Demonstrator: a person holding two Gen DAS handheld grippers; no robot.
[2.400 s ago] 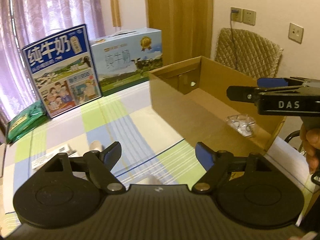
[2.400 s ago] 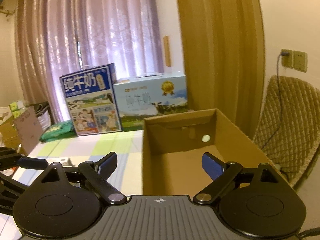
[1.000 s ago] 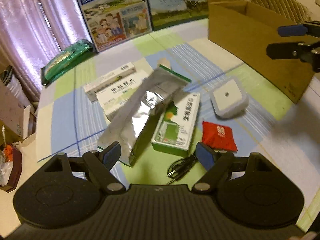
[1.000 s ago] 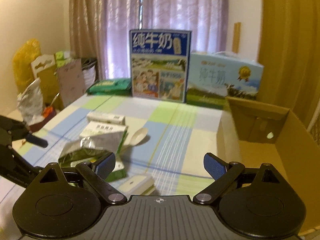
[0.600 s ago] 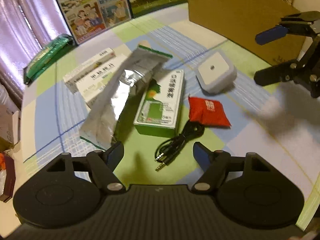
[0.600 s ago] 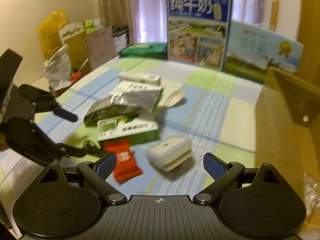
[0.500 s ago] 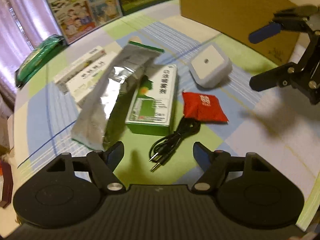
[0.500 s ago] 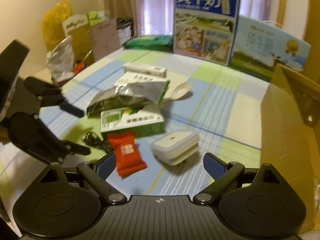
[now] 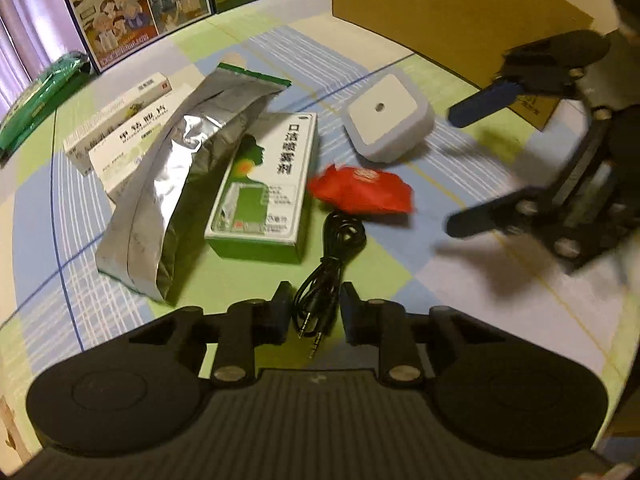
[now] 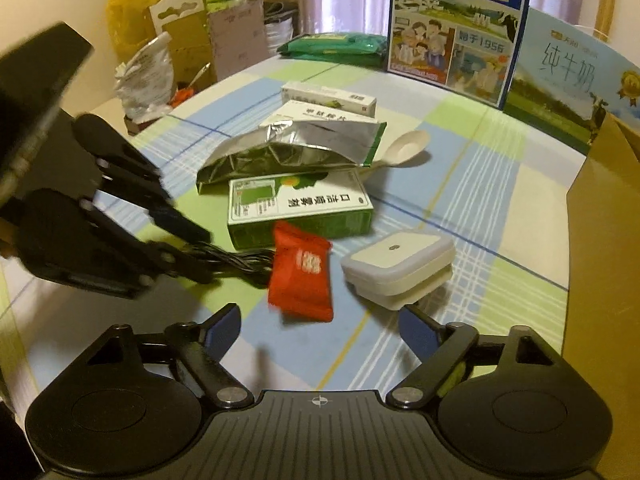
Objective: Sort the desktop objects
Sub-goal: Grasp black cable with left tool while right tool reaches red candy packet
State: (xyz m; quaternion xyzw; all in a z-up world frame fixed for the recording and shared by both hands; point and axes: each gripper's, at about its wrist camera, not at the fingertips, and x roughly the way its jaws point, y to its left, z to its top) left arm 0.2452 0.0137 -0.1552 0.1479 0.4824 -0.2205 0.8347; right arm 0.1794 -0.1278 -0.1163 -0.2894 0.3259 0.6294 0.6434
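Left wrist view: the left hand-held gripper (image 9: 314,314) is low over the checked desk (image 9: 400,280), its jaws narrowed to a small gap around the plug end of a coiled black cable (image 9: 332,256). Whether the pads already touch the cable cannot be told. The cable's long axis runs straight ahead, away from the gripper, toward a red packet (image 9: 362,192). Left of it lies a green and white box (image 9: 266,188); beyond the packet sits a white square device (image 9: 386,118), with a cardboard box (image 9: 440,16) behind.

Right wrist view: the right hand-held gripper (image 10: 320,328) is wide open and empty, with the red packet (image 10: 302,274) just ahead between its fingers. The left hand-held gripper (image 10: 196,252) is the nearer one to the black cable (image 10: 240,260), a thin, limp bundle beside the packet.
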